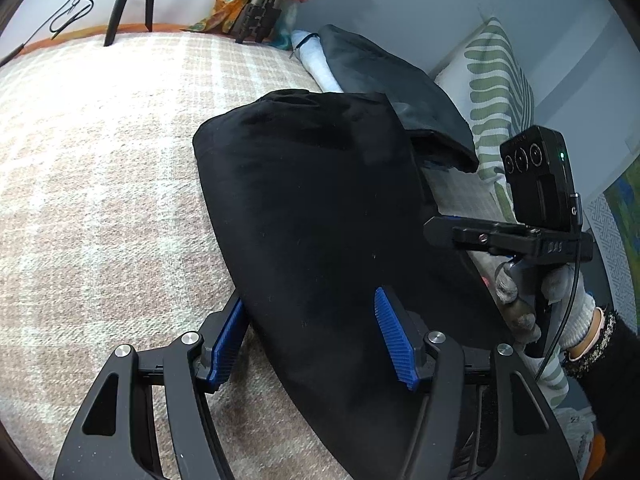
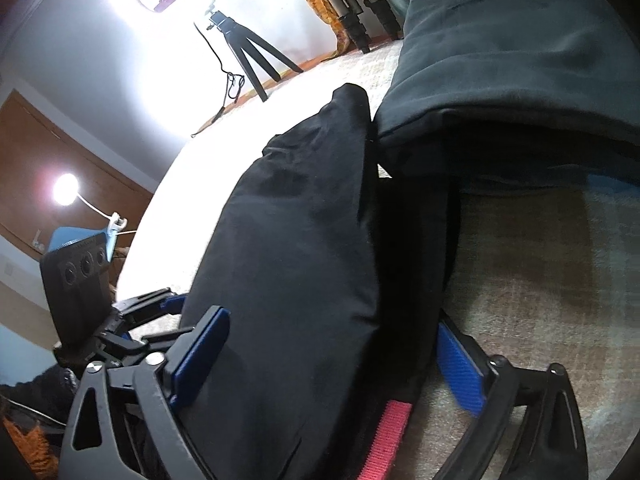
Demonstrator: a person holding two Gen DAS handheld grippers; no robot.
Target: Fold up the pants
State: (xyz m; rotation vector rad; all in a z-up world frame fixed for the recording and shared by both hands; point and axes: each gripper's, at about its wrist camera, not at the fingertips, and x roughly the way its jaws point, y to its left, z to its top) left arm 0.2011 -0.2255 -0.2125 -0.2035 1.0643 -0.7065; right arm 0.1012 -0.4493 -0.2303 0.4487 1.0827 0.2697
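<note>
Black pants [image 1: 320, 208] folded in bundle on checked bed cover [image 1: 100, 160], beside dark cushion [image 1: 400, 92]. Soft, limp, light; take folded edge, thick layers. Left claw [image 1: 312, 340] spread astride near edge, pads clear. Right claw [image 2: 332, 364] spread wide, not pinching.

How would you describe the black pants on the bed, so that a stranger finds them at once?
Start from the beige checked bedspread. Near its middle lies the folded black pants, a long soft bundle. Unlike the greyer folded cloth behind, it is deep black and shows a pink band at one end.
</note>
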